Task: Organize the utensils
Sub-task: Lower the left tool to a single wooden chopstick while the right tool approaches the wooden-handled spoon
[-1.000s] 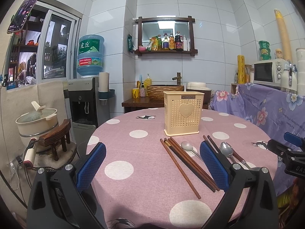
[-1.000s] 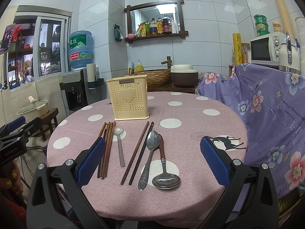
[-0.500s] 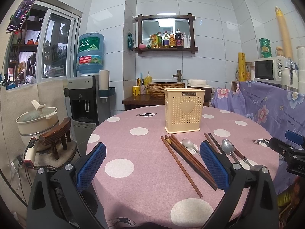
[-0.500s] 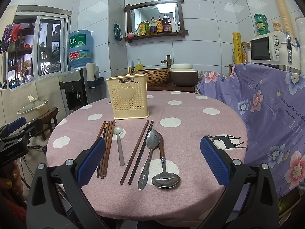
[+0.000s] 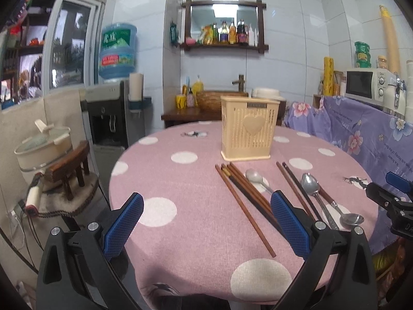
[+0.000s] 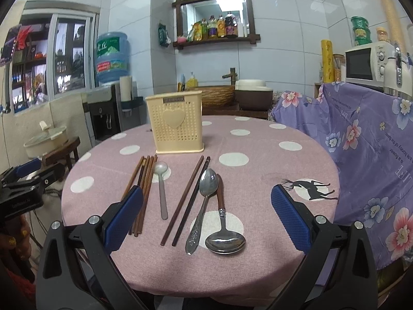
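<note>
A cream perforated utensil holder [image 6: 176, 123] with a heart stands upright on the pink dotted table [image 6: 258, 175]; it also shows in the left wrist view [image 5: 247, 128]. In front of it lie a bundle of brown chopsticks [image 6: 144, 180], a pale small spoon [image 6: 161, 183], a chopstick pair [image 6: 191, 199], a steel spoon [image 6: 205, 199] and a wooden-handled ladle spoon [image 6: 223, 222]. My right gripper [image 6: 206, 217] is open, above the near table edge, over the spoons. My left gripper [image 5: 206, 224] is open, near the chopstick bundle [image 5: 245, 196]. Both are empty.
A purple floral cloth [image 6: 366, 142] covers a counter right of the table, with a microwave [image 6: 366, 62] on it. A water dispenser [image 5: 111, 118], a pot [image 5: 44, 147] and a small wooden stool [image 5: 69, 165] stand to the left. A basin and wall shelf are behind.
Both grippers have moved slightly forward toward the table; the utensils look a little closer. Nothing on the table has moved.
</note>
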A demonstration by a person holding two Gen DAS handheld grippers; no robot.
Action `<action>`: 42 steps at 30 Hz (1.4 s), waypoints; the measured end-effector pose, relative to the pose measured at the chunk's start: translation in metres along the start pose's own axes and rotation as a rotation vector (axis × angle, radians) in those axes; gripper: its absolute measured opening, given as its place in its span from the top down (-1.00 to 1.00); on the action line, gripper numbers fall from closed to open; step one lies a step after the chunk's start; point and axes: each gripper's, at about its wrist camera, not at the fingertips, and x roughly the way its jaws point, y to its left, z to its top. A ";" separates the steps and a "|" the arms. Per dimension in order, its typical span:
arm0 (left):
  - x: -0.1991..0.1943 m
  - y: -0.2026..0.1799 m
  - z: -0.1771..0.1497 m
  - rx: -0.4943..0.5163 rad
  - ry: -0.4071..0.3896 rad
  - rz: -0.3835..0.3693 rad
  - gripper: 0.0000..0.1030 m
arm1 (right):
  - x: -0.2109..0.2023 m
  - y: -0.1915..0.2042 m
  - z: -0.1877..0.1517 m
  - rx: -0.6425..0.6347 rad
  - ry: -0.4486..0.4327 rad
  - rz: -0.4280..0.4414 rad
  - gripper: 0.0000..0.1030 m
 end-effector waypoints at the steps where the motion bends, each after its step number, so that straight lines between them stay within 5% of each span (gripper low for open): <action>1: 0.006 0.002 0.001 -0.007 0.028 -0.012 -0.90 | 0.005 -0.002 0.001 -0.010 0.019 -0.002 -0.90; 10: 0.068 0.010 0.014 0.005 0.262 -0.068 -0.73 | 0.060 -0.022 0.018 -0.091 0.191 -0.048 -0.87; 15: 0.102 0.013 0.022 -0.013 0.366 -0.079 -0.53 | 0.092 -0.025 0.022 -0.120 0.297 -0.042 -0.43; 19: 0.122 0.006 0.025 -0.011 0.431 -0.099 -0.36 | 0.110 -0.024 0.019 -0.125 0.359 -0.030 -0.27; 29: 0.140 -0.007 0.026 0.017 0.473 -0.086 -0.32 | 0.141 -0.025 0.009 -0.073 0.475 0.002 0.14; 42: 0.153 -0.007 0.024 0.034 0.507 -0.066 -0.32 | 0.178 -0.025 0.024 -0.058 0.480 0.007 0.52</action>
